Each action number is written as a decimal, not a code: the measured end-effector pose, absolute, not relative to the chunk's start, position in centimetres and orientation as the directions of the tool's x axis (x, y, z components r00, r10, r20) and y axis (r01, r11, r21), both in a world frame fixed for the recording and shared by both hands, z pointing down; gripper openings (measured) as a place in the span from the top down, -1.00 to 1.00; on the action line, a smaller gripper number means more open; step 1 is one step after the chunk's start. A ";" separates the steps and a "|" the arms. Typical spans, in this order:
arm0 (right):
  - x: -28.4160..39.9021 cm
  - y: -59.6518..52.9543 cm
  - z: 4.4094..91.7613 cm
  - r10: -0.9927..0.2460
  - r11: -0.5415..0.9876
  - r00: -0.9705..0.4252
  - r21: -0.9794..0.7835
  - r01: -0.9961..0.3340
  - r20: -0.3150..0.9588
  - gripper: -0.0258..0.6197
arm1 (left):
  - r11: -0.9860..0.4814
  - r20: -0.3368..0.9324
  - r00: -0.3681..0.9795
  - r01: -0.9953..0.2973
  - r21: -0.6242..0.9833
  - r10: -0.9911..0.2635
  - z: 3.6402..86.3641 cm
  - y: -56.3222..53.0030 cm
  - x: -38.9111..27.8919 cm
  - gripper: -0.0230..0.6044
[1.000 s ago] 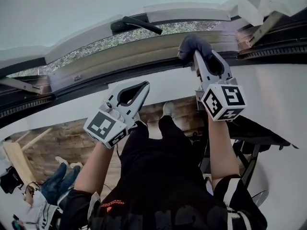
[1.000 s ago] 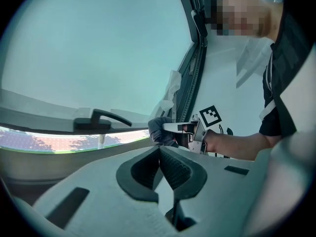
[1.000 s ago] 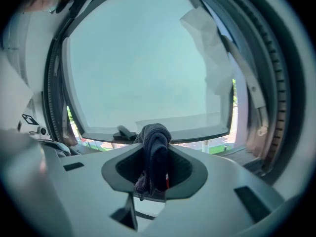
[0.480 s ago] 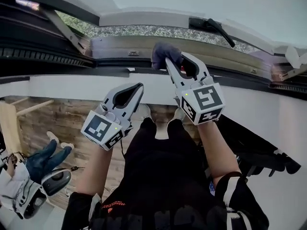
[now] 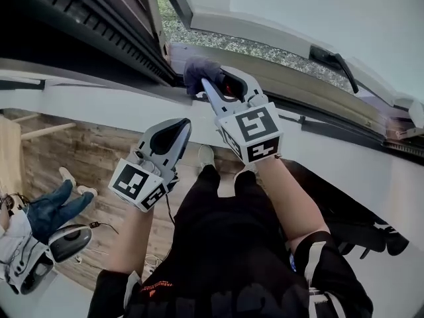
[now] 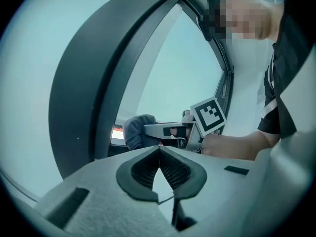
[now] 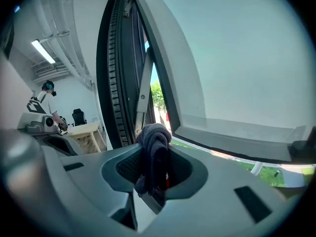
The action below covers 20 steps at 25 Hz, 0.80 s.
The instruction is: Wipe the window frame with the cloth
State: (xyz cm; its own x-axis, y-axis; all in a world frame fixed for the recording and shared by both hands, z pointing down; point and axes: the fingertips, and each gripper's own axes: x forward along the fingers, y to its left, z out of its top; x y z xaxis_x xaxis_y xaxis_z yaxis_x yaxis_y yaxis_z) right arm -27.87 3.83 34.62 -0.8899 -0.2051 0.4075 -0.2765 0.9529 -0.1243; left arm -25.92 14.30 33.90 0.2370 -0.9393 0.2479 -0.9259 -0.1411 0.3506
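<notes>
At lower rail of window frame [image 5: 291, 71], near its left corner: wiping seemingly under way. Left tool [image 5: 180, 126] hanging below frame, jaws together, carrying nothing. Right tool [image 5: 211, 85] clamping dark cloth [image 5: 197, 71], cloth touching rail. No wiped stretch showing; rest of frame likely remaining.

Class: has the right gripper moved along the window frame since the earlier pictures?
Yes. The right gripper, shut on the cloth, slid left: from right of the black handle to its left.

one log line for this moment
right gripper: shut on cloth, cloth at window frame | left gripper: shut, empty
</notes>
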 end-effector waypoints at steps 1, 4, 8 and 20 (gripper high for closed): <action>-28.7 4.1 34.8 -0.200 0.954 -0.890 -0.125 -0.271 0.410 0.58 | -0.136 0.249 0.233 -0.926 0.352 -0.940 34.0 14.5 -26.4 0.86; -30.5 4.6 35.3 -0.189 0.956 -0.888 -0.127 -0.264 0.419 0.58 | -0.129 0.252 0.227 -0.927 0.353 -0.941 34.3 14.8 -27.5 0.86; -31.1 4.6 36.1 -0.190 0.952 -0.877 -0.134 -0.274 0.441 0.58 | -0.133 0.252 0.231 -0.925 0.355 -0.940 34.5 14.7 -28.0 0.86; -25.5 1.4 37.1 -0.257 0.921 -0.846 -0.147 -0.360 0.467 0.58 | -0.193 0.253 0.296 -0.911 0.365 -0.921 34.7 11.4 -25.1 0.86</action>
